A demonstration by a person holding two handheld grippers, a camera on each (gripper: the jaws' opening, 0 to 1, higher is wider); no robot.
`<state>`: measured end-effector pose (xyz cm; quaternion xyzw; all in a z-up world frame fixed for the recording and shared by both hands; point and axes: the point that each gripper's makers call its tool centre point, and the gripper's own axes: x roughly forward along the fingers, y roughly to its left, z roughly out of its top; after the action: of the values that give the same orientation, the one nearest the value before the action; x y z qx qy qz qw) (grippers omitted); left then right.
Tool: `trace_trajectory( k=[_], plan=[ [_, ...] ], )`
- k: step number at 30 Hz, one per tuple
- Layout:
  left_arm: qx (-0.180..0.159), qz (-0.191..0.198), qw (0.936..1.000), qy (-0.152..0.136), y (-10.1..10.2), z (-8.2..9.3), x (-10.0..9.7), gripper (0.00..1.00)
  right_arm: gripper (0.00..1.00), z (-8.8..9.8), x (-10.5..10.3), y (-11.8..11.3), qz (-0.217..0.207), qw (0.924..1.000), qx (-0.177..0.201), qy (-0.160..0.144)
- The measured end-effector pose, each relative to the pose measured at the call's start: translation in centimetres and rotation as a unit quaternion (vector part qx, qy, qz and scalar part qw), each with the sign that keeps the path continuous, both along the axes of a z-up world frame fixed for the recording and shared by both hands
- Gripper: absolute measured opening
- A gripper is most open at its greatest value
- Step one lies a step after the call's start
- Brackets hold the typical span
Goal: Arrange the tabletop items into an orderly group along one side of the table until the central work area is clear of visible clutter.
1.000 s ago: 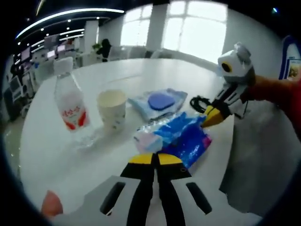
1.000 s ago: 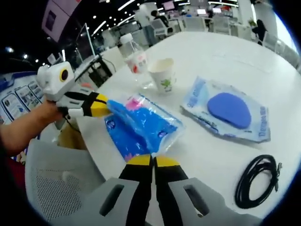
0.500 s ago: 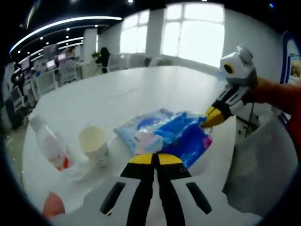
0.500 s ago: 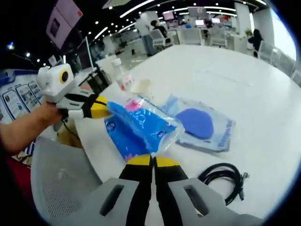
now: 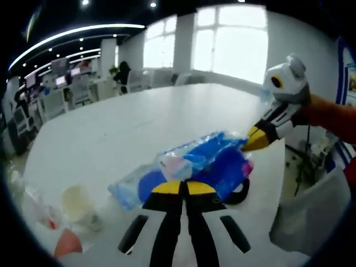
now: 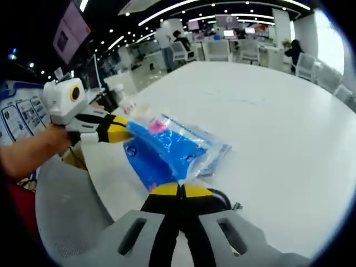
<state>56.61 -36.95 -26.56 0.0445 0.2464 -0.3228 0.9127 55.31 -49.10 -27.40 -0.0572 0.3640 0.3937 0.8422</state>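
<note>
A blue plastic packet (image 5: 214, 161) with a pink and white patch hangs stretched between both grippers, above the white table (image 5: 128, 128). My left gripper (image 5: 183, 187) is shut on its near end, and my right gripper (image 5: 251, 145) pinches the far corner. In the right gripper view the same packet (image 6: 167, 153) runs from my right gripper (image 6: 179, 189) to my left gripper (image 6: 124, 129). Under the packet lie a clear pouch with a blue disc (image 5: 136, 186) and a black cable (image 5: 240, 193). A paper cup (image 5: 75, 203) and a blurred water bottle (image 5: 28, 203) sit at the lower left.
A grey mesh chair (image 6: 67, 211) stands against the table edge below my left gripper. The bottle (image 6: 125, 103) sits near that edge. The pouch's edge (image 6: 218, 154) and the cable (image 6: 221, 196) peek out from under the packet. Bare tabletop (image 6: 267, 122) stretches far beyond.
Both grippers have carried the packet, still held taut, over the pouch, which it now partly covers. The cup and bottle have slid to the lower left of the left gripper view.
</note>
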Motion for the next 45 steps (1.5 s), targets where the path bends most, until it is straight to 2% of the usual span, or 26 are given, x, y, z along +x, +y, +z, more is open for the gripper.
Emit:
trace_trajectory(
  k=[6,12,17,25,35,45],
  plan=[
    [-0.015,0.000,0.9999,0.001,-3.6,-0.1,1.5,0.00,0.01,0.1,1.6,-4.3,-0.022,0.9997,0.006,-0.004],
    [-0.027,0.004,0.9995,-0.015,-7.5,-0.1,3.3,0.00,0.01,-0.2,3.3,-8.1,-0.043,0.9989,-0.004,-0.016],
    [-0.047,0.012,0.9988,-0.011,-10.2,-0.8,4.5,0.00,0.01,-0.7,4.7,-10.7,-0.056,0.9979,-0.017,-0.029],
    [-0.056,0.019,0.9983,0.001,-13.6,-3.2,5.9,0.00,0.01,-2.4,6.3,-13.8,-0.070,0.9964,-0.036,-0.031],
    [-0.052,0.024,0.9981,0.022,-15.5,-5.8,7.1,0.00,0.02,-4.9,8.2,-15.9,-0.079,0.9955,-0.049,-0.021],
    [-0.017,0.038,0.9983,0.041,-15.4,-8.3,8.1,0.00,0.02,-7.5,9.6,-15.7,-0.076,0.9958,-0.050,-0.004]
  ],
)
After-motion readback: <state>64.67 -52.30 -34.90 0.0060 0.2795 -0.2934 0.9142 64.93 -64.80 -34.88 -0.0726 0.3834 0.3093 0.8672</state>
